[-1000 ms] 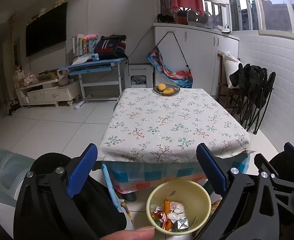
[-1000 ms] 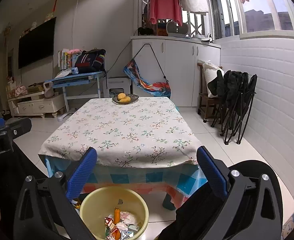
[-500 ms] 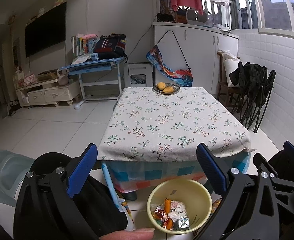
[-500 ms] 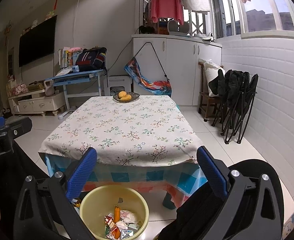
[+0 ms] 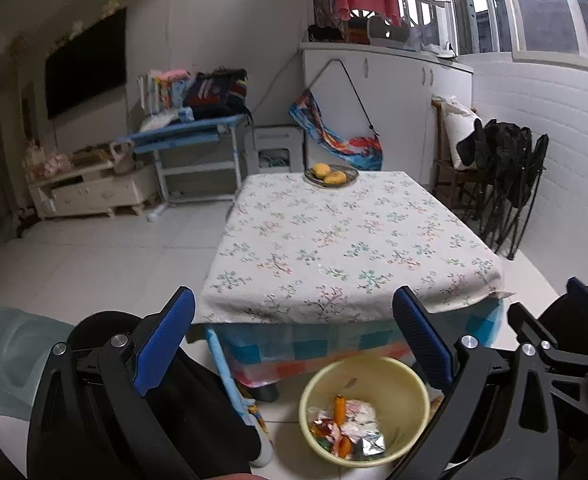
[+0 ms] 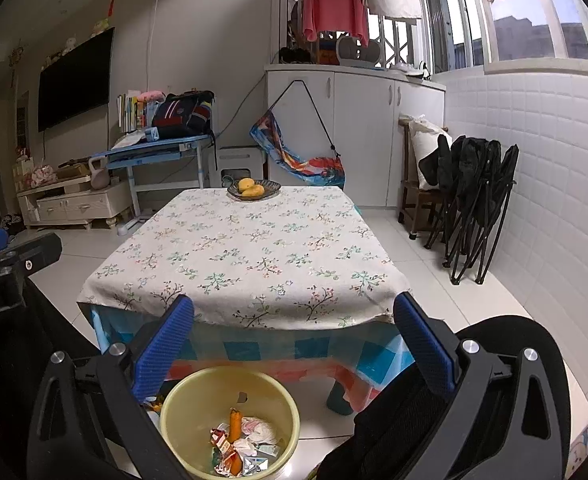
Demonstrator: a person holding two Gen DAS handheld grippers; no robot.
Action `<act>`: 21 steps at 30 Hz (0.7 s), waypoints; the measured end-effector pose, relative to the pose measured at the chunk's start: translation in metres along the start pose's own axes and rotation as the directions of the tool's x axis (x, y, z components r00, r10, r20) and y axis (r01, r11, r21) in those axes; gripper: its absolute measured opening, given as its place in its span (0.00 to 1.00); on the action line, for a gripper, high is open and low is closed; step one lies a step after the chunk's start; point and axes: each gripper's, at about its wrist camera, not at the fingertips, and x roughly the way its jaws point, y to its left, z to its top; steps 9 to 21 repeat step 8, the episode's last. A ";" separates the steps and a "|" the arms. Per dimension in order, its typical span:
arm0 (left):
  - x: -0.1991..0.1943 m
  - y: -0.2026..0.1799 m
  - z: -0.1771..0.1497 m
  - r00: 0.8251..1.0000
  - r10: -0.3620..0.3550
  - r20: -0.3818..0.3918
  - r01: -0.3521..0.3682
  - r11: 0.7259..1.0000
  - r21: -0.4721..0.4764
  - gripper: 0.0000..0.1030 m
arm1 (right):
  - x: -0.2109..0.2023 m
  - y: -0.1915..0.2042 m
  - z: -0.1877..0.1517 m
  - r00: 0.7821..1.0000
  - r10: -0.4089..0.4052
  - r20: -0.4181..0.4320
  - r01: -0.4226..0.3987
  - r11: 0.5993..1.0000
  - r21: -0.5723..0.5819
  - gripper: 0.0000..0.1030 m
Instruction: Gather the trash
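White glossy floor tiles (image 6: 434, 280) hold a round yellow plastic basin (image 6: 197, 412) of crinkled wrappers (image 6: 249, 440); my left gripper (image 5: 294, 336) and right gripper (image 6: 294, 340) gape empty.

The right gripper (image 6: 294, 312) holds its blue-padded fingers (image 6: 161, 350) wide apart with nothing between them. At six o'clock a yellow plastic basin (image 6: 277, 396) sits on the white tile floor, holding crumpled wrappers (image 6: 249, 442). At twelve o'clock a floral-clothed table (image 6: 249, 256) carries a fruit dish (image 6: 255, 190) at its far edge.
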 end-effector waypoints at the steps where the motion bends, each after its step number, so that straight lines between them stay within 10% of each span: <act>1: 0.003 0.002 0.001 1.000 -0.002 -0.013 0.002 1.000 0.004 0.93 | 0.002 0.000 0.001 1.000 0.006 -0.013 -0.006 1.000 0.006 0.93; 21: 0.021 0.029 0.012 0.999 0.015 -0.047 -0.015 1.000 -0.008 0.93 | 0.038 0.002 0.026 0.993 0.075 -0.087 -0.072 0.997 0.034 0.93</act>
